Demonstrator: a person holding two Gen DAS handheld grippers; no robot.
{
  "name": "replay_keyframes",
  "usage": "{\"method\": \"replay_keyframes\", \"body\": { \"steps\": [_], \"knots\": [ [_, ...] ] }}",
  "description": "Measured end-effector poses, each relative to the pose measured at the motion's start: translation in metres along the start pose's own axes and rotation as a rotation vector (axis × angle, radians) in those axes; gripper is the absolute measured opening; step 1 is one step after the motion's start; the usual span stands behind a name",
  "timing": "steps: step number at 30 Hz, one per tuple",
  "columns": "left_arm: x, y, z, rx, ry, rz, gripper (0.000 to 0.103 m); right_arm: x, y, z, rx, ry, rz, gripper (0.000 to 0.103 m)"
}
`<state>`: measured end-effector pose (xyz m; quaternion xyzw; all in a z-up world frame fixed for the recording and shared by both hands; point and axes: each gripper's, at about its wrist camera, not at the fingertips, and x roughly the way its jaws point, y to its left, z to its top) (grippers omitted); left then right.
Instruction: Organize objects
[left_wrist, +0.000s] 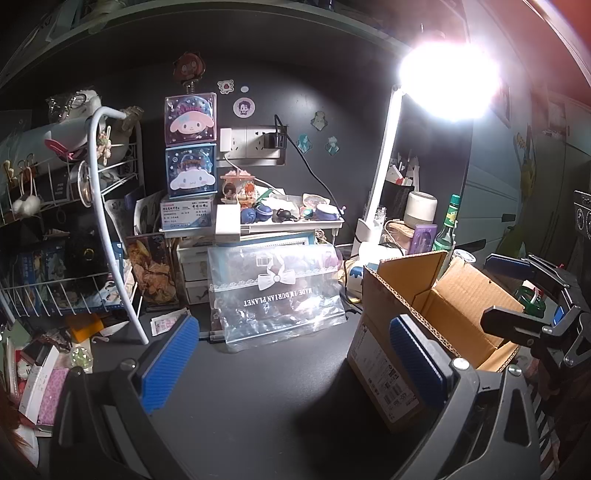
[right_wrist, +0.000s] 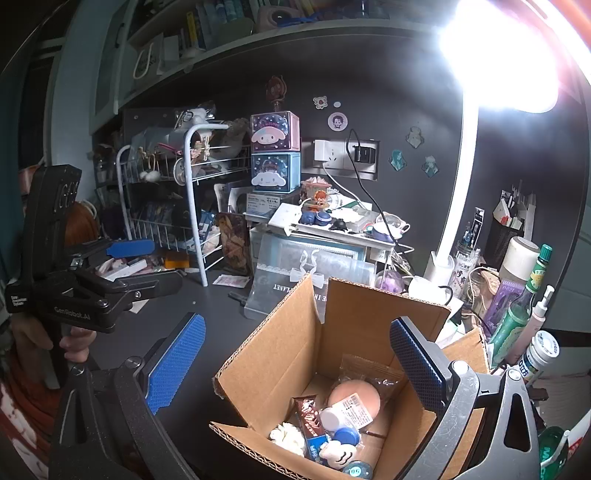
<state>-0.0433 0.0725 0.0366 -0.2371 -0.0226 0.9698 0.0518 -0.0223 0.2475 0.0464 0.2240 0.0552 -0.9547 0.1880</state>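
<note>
Left gripper (left_wrist: 293, 360): its jaws stood wide apart with nothing between them, above bare dark worktop (left_wrist: 258, 387).
Left jaws and box: the cardboard box (left_wrist: 436, 317) sat just behind the right-hand blue pad, to that side of the gap, not inside it.
Right gripper (right_wrist: 295, 363): its jaws were likewise spread and empty, hovering over the open box, one pad outside its left wall, the other over its interior.
Box contents: a wrapped round pink item (right_wrist: 354, 400), a brown snack bar (right_wrist: 309, 419), a white fluffy piece (right_wrist: 286, 435), a blue cap (right_wrist: 347, 437) and a small white figure (right_wrist: 338, 454) lay on the bottom, below the right jaws.
Beyond the left jaws: a clear zip bag (left_wrist: 275, 291) printed with a white bow leaned against white drawers (left_wrist: 192, 273).
Further back: a cluttered white tray (left_wrist: 291, 218), two character boxes (left_wrist: 190, 144) stacked, a wire rack (left_wrist: 62, 229) at left.
Right side: a lit desk lamp (left_wrist: 384, 158), a green bottle (left_wrist: 447, 229).
Person: a hand (right_wrist: 75, 341) gripped the left handle.
</note>
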Motion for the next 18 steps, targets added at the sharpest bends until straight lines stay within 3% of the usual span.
{"method": "replay_keyframes", "body": {
  "steps": [18],
  "knots": [
    [0.0003,-0.0002,0.0001,-0.001,0.000,0.001,0.103,0.0012,-0.0006,-0.0022,0.000,0.001,-0.001,0.101]
  ]
}}
